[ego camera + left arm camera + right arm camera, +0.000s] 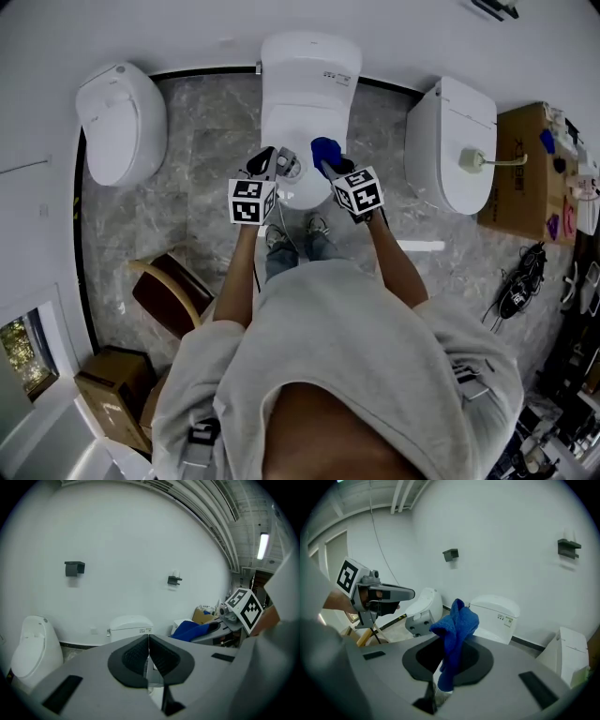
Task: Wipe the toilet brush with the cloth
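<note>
Our right gripper (pixel 446 660) is pinching the cloth (pixel 455 626), its jaws clenched on the blue bunch. Our left gripper (pixel 149 644) is pressing its jaws together, apparently on a thin handle. We are judging the grey head hanging below it to be the brush (pixel 418 621), lying just left of the cloth, its long axis roughly upright. Only the right gripper view is showing that head plainly. Beyond both, the toilet (pixel 309 89) is standing.
</note>
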Demonstrator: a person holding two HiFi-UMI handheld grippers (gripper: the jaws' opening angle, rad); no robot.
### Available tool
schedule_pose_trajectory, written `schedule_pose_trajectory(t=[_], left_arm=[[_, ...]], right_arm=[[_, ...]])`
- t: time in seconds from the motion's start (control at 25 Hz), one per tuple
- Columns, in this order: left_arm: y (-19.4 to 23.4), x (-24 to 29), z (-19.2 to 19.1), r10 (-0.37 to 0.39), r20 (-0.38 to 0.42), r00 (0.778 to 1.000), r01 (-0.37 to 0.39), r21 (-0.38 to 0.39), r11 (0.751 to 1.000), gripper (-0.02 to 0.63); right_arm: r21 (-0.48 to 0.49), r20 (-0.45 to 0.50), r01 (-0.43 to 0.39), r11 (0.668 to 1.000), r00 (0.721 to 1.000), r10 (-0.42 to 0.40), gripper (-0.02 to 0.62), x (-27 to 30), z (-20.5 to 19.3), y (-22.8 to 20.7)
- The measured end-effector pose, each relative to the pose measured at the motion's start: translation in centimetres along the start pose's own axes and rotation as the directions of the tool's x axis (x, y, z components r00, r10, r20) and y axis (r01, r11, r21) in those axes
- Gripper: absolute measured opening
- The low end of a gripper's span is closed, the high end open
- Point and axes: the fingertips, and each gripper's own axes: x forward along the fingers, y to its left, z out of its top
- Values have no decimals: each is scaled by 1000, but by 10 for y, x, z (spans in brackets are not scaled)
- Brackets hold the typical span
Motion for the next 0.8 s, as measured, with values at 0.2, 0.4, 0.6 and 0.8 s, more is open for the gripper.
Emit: schedule_pose_trajectory(t=[0.2,0.4,0.6,0.8], left_arm=[[14,-17,20,41,55,998,-41,4,999,20],[31,-34,48,84,119,989,-86,16,996,20],[48,-49,79,120,183,976,-129,37,991,20],[63,-61,106,139,232,963,-157,61,986,20]], right_arm=[[-29,100,41,999,994,-38,57,-18,43,-6],[-88,211,99,991,974,-79,57,-40,94,-11],[-114,319,129,985,944,-87,57,-56,142,-7],[-126,385,145,981,919,-86,57,-62,172,-1]])
